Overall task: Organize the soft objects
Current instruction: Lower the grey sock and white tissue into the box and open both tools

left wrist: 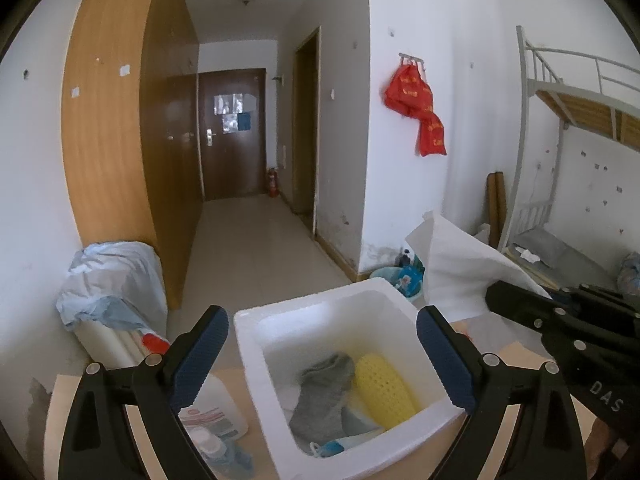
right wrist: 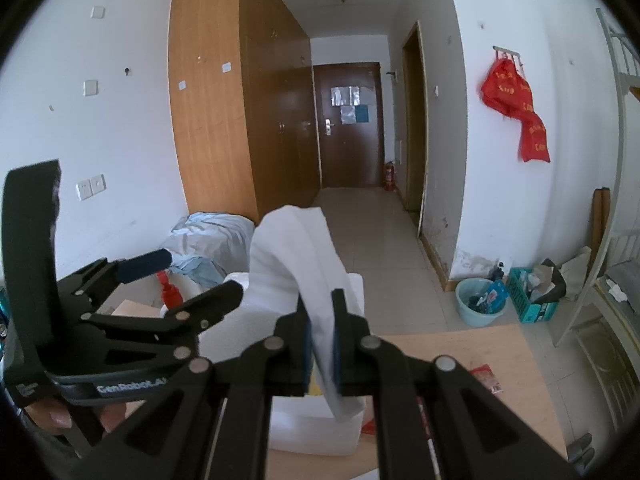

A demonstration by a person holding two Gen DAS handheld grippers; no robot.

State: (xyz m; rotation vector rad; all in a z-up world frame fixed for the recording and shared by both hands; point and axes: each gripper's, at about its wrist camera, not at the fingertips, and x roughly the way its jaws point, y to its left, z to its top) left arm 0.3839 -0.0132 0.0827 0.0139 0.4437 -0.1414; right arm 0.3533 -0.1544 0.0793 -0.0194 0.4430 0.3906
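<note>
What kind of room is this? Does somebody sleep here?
Probably a dorm room or small bedroom. There's a metal bunk bed, a tall wooden wardrobe, and a hallway leading to a dark entry door. So yes, someone likely sleeps here.

Sock (left wrist: 324,392) in box (left wrist: 248,324), bottle (left wrist: 216,412) left.

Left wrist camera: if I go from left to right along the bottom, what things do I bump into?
Clear plastic bottle → grey sock → yellow knitted thing, both inside the white foam box → right gripper holding white cloth.
</note>
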